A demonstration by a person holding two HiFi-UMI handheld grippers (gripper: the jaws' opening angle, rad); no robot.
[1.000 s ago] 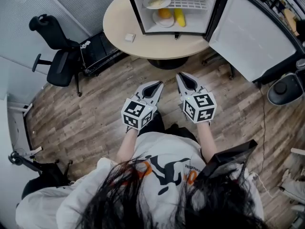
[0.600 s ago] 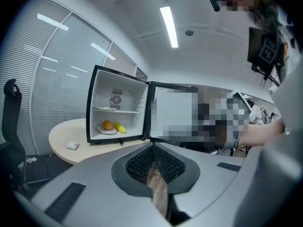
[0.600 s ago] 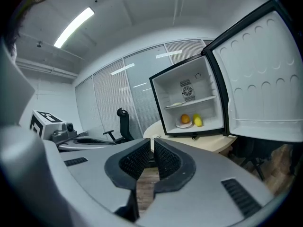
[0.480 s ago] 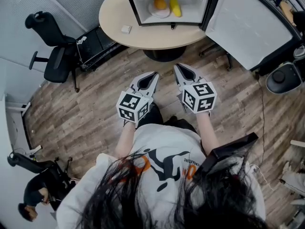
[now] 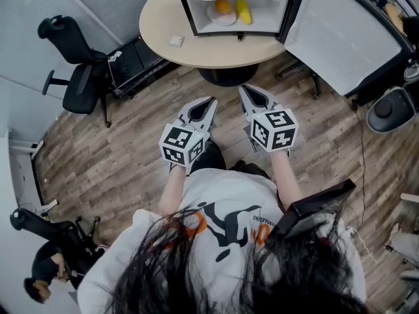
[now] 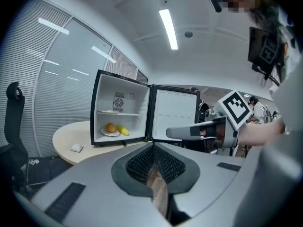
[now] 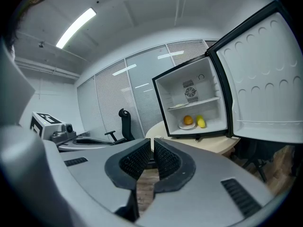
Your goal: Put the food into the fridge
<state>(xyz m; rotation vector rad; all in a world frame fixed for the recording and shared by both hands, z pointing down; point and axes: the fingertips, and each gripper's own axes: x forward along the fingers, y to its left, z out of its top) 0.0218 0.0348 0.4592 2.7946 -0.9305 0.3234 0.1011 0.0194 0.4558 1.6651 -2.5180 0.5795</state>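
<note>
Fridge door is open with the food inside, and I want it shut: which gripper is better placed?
Probably the right gripper: the open fridge door swings out on its side, farther from the left gripper. Both grippers are shut and empty.

You are wearing a white short-sleeved T-shirt (image 5: pixel 226 205) carrying a black and orange graphic with small print across the chest, with long dark hair (image 5: pixel 275 273) falling over it. Your left gripper (image 5: pixel 210 101) and right gripper (image 5: pixel 243 89) are showing grey shells, black ribbed pads (image 7: pixel 136 161) and white cubes (image 5: pixel 275 131) bearing black square markers.
</note>
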